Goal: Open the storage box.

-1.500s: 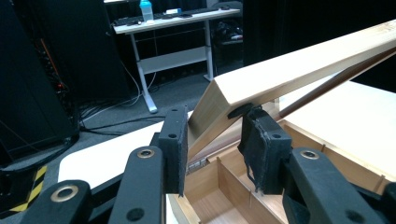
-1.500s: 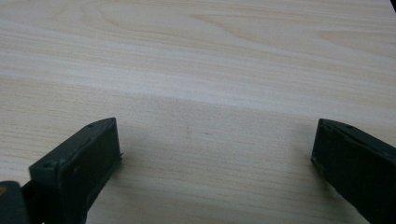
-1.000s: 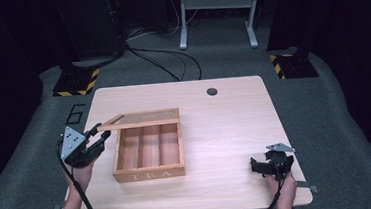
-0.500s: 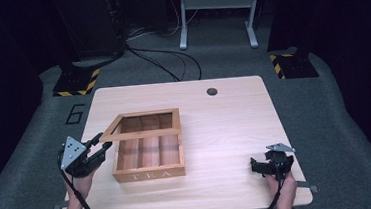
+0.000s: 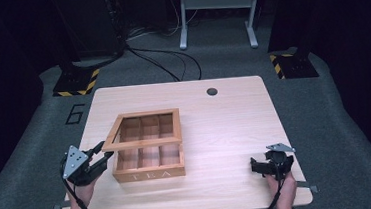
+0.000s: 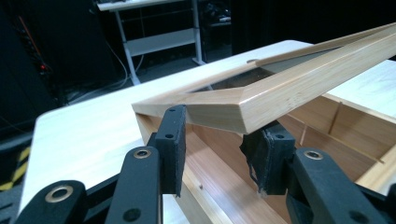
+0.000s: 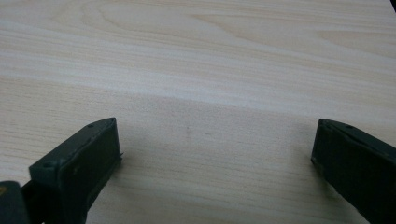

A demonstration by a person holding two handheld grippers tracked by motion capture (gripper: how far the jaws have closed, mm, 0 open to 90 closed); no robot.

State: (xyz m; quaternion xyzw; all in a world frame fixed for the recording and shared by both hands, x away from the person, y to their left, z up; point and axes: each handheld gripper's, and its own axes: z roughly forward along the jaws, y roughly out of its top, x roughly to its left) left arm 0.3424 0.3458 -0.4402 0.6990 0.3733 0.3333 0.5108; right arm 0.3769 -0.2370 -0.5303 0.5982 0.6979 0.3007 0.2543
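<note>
The tabletop [image 5: 235, 130] carried a wooden tea box [image 5: 148, 160] left of centre, its glazed lid [image 5: 143, 129] now swung lower than it stood a second earlier, when it rose steeply from the back edge; half a second on it had dropped partway, and at this moment it hung tilted above the box's compartments, front edge not yet seated. The left tool [image 5: 97, 159] sat at the lid's near-left corner, and in the left gripper view that corner [image 6: 233, 109] lay between the two pads [image 6: 173, 140], which stood close on either side of it; whether they truly clamped the wood could not be told. The change suggested the lid was being closed, with only the last stretch of lowering left. The right tool [image 5: 271, 164] rested well apart at the tabletop's near-right edge, in the same place as before, its jaws spread wide over bare wood [image 7: 201, 93].
</note>
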